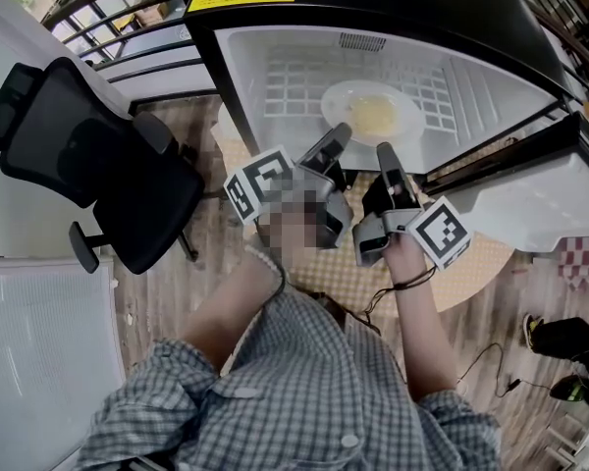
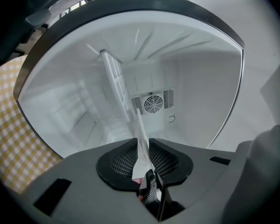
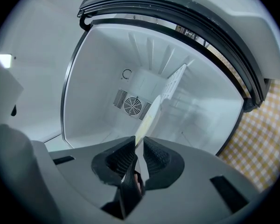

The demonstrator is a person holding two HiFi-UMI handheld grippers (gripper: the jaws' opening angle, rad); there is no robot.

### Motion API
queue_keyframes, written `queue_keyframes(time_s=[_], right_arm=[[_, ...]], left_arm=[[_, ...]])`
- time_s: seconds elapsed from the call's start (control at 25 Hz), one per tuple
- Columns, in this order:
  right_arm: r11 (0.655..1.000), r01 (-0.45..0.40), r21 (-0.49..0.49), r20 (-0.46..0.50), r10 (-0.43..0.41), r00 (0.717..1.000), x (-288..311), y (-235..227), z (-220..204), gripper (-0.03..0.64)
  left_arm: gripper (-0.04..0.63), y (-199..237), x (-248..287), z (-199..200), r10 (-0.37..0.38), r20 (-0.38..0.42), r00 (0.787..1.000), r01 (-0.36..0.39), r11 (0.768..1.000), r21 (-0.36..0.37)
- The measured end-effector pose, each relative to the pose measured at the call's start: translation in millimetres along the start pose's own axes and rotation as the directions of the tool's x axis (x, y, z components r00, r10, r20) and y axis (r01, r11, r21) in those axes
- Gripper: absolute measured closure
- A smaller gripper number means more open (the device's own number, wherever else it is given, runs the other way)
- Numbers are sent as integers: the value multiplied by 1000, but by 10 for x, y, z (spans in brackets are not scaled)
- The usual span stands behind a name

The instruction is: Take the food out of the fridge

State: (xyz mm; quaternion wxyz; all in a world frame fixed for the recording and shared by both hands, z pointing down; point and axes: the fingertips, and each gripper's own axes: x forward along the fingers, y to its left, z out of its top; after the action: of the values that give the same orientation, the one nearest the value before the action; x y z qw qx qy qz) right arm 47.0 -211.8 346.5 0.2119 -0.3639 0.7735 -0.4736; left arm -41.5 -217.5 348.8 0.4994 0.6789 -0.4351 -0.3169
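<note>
— Jaws closing on the left gripper, plate rim between them; the right gripper pinches that rim. Plate sits on the fridge shelf.
— Uneven grips could tilt it, spilling food.

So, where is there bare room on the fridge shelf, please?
Bare wire shelf left of the plate, towards the fridge wall, and a strip on its right. Crowded at its near rim: right gripper gripping it, left gripper closing round it.
</note>
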Motion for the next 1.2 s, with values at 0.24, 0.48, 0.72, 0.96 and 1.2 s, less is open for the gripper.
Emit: queue_keyframes(time_s=[0.24, 0.48, 0.72, 0.96, 1.2], right_arm=[[999, 37, 6, 42, -37, 998, -5, -27, 76, 569], [999, 48, 3, 53, -48, 997, -19, -122, 187, 570], [1000, 20, 9, 39, -20, 999, -61, -101, 151, 571], [1000, 11, -2, 44, -11, 999, -189, -68, 151, 571], [999, 40, -13, 72, -39, 997, -449, -123, 197, 569]], left_arm=[[517, -17, 6, -4, -14, 3, 1000, 14, 1000, -6], [532, -6, 7, -10, -20, 0, 1000, 20, 1000, 2], [552, -13, -8, -14, -32, -10, 999, 32, 999, 20], [552, -68, -62, -126, -46, -45, 998, 48, 998, 37], [554, -145, -59, -354, -70, -119, 990, 77, 995, 57]])
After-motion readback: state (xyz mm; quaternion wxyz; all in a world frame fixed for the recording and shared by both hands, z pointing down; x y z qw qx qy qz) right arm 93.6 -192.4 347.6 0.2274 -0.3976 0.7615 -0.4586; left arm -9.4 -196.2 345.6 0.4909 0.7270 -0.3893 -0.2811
